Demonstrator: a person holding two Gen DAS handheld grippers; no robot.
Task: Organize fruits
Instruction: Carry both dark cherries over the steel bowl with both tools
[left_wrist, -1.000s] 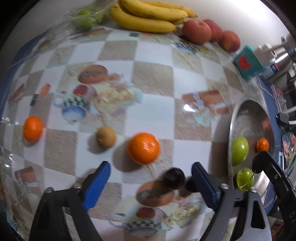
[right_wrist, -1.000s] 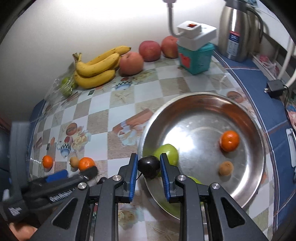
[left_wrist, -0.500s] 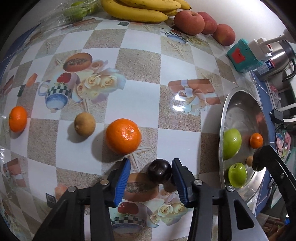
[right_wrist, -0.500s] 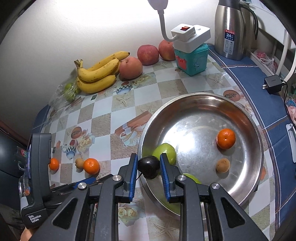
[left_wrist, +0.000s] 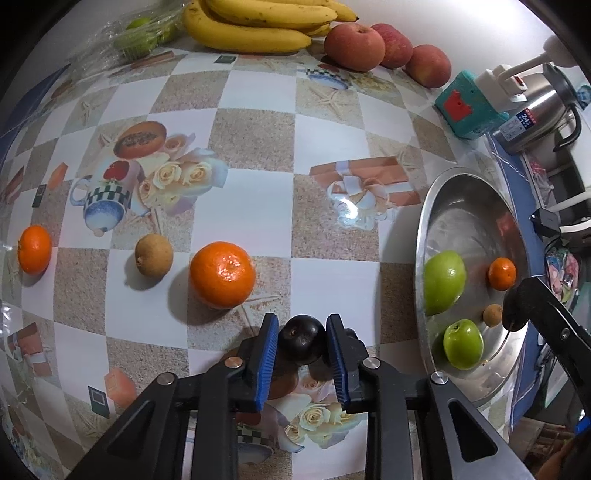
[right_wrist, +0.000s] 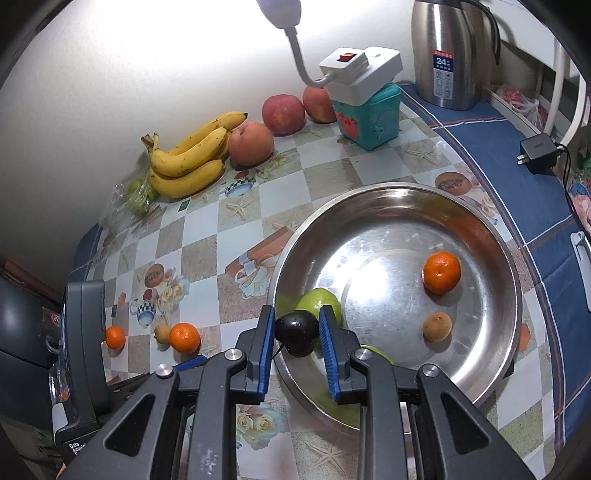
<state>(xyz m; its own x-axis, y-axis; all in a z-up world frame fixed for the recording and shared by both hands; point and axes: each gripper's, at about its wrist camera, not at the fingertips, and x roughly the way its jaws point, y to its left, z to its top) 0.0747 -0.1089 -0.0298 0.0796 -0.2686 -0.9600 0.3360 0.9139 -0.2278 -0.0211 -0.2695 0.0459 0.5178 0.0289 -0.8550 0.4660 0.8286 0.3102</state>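
Gripping a dark plum (left_wrist: 301, 341) between its blue pads, the left claw (left_wrist: 302, 350) sits low over the bench (left_wrist: 258, 155), the fruit caught right at the fingertips, whether just touching the checked cloth or lifted off it I cannot tell. Just beyond that claw lies a large orange (left_wrist: 222, 275), with a small brown fruit (left_wrist: 154, 254) beside it and a smaller orange (left_wrist: 34, 249) farther out toward the left edge. The right claw (right_wrist: 297, 334) is likewise clamped on a second dark plum (right_wrist: 296, 332), held at its tips above the near rim of the steel bowl (right_wrist: 480, 236), so this plum hangs just over the bowl's edge. Directly behind it in the bowl rests a green fruit (right_wrist: 319, 301), with a mandarin (right_wrist: 441, 272) and a little brown fruit (right_wrist: 437, 326) well apart on the far side; another green fruit (left_wrist: 463, 344) lies near the rim, mostly hidden under the right claw in its own view. Against the wall at the back stand bananas (right_wrist: 188, 158), three apples (right_wrist: 283, 113), a teal box (right_wrist: 367, 116) and a steel flask (right_wrist: 448, 55).
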